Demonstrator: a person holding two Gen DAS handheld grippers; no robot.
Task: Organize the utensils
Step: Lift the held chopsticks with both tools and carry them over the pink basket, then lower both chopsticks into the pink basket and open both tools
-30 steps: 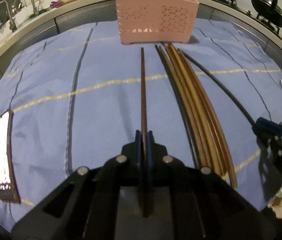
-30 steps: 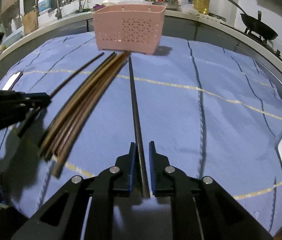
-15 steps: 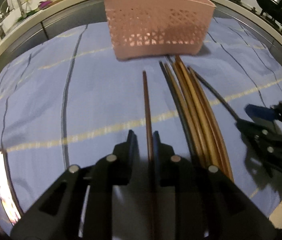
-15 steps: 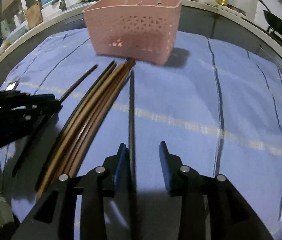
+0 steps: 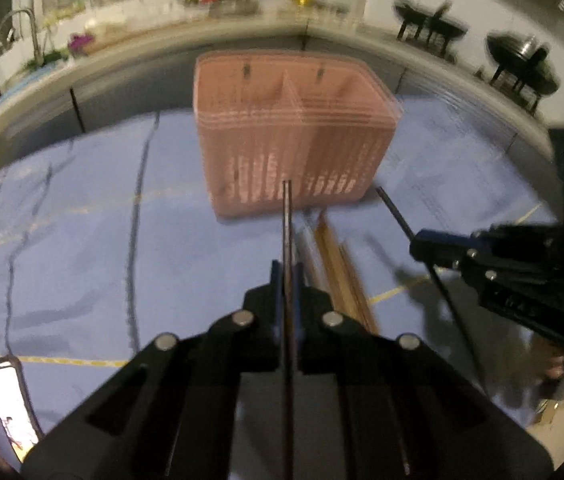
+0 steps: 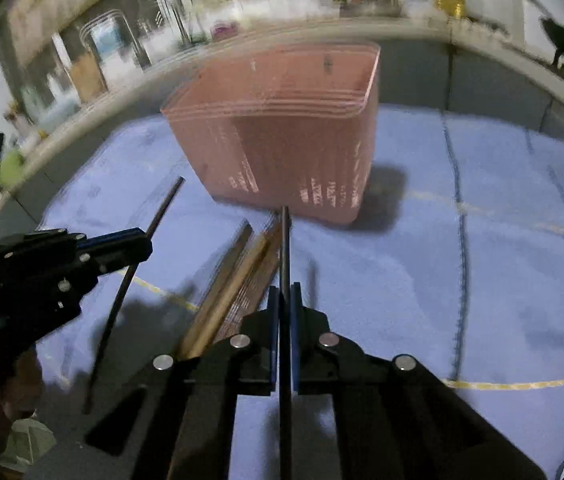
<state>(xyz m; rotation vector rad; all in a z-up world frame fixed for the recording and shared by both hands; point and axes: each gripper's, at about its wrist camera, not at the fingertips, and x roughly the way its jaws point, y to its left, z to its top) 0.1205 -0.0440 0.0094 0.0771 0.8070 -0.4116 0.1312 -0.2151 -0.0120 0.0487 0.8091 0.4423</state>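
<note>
A pink perforated basket stands on the blue cloth; it also shows in the right wrist view. My left gripper is shut on a dark brown chopstick, lifted, its tip pointing at the basket's front. My right gripper is shut on a black chopstick, also lifted and pointing at the basket. A bundle of brown chopsticks lies on the cloth between the grippers; it also shows in the left wrist view. Both views are motion-blurred.
A lit phone lies at the cloth's near left. The blue cloth covers the table. A counter with a sink and bottles runs behind, with woks at the right.
Both grippers opened briefly, then shut again on their chopsticks. Both have lifted them off the cloth and moved toward the basket, which now looks closer.
</note>
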